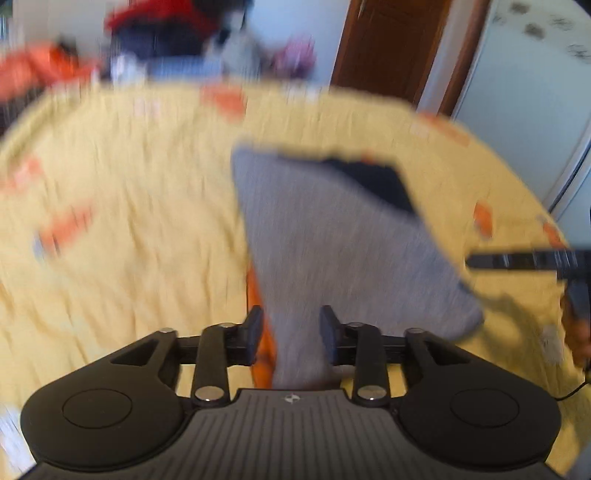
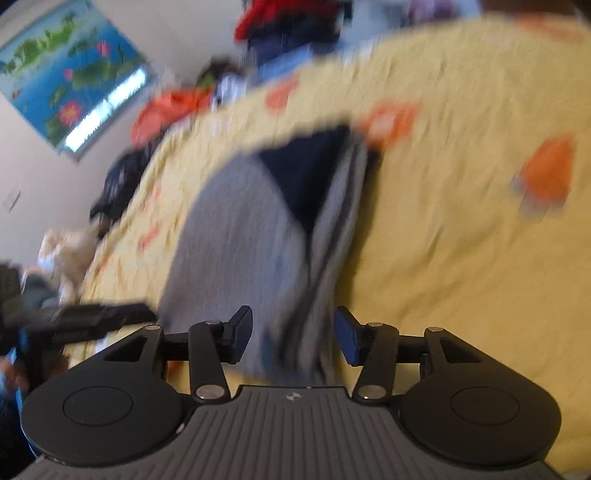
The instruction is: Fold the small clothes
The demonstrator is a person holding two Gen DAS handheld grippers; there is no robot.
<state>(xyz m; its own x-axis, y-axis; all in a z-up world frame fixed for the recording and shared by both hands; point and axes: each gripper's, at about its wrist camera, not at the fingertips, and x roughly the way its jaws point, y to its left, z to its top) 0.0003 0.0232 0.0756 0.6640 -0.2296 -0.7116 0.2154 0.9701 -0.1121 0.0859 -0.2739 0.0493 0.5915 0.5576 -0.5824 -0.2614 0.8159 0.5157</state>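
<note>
- Your left gripper (image 1: 291, 334) and right gripper (image 2: 291, 338) both stand apart, pads off the grey garment (image 1: 332, 236) between them.
- It lies folded on the yellow sheet (image 1: 129, 184).
- This fold looks released; next, regrip for another fold.

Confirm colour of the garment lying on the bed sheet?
Grey garment with a dark navy patch near its far end; right wrist view shows it best.

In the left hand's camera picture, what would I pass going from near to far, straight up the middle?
Left gripper → grey knit garment with dark navy panel → yellow bedsheet with orange prints → blurred pile of red and dark clothes.
</note>
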